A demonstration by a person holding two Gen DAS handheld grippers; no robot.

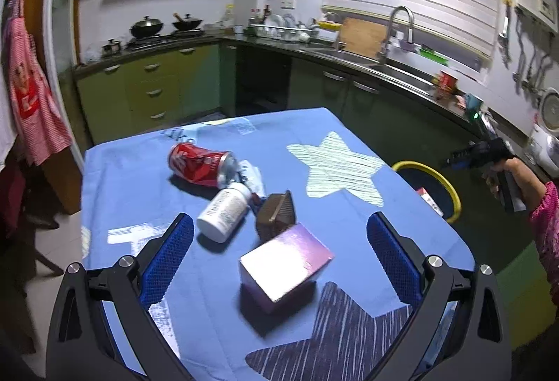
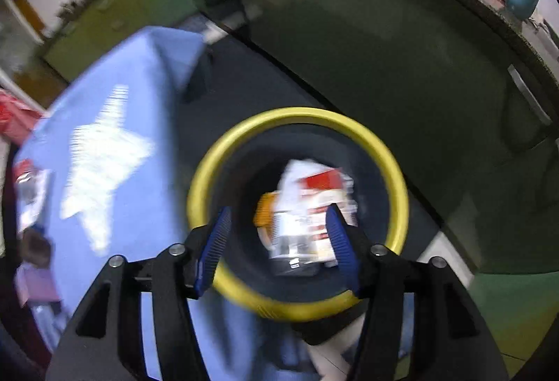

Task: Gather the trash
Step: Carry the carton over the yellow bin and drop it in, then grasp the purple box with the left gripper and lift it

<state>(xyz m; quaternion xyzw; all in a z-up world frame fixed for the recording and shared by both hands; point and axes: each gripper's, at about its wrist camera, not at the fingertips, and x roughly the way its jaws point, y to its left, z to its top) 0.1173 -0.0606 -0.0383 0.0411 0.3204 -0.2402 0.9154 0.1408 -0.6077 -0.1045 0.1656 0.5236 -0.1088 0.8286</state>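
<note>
With the right gripper [image 2: 279, 234] half open and empty over the yellow-rimmed bin [image 2: 297, 206] at lower centre, the wide-open, empty left gripper [image 1: 279, 248] risks knocking the purple box [image 1: 284, 267] off the counter [image 1: 139, 185] onto the floor.

No legible text; print on red can [image 1: 202, 164] and white bottle [image 1: 223, 211] too blurred

Left claw [image 1: 279, 262]: black angular arms w/ triangular cutouts, silver screws at pivots, blue textured pads [image 1: 167, 262]. Right claw [image 2: 279, 241]: same build, blue ribbed pads. Hand [image 1: 513, 178] in pink patterned sleeve [image 1: 546, 227].
</note>
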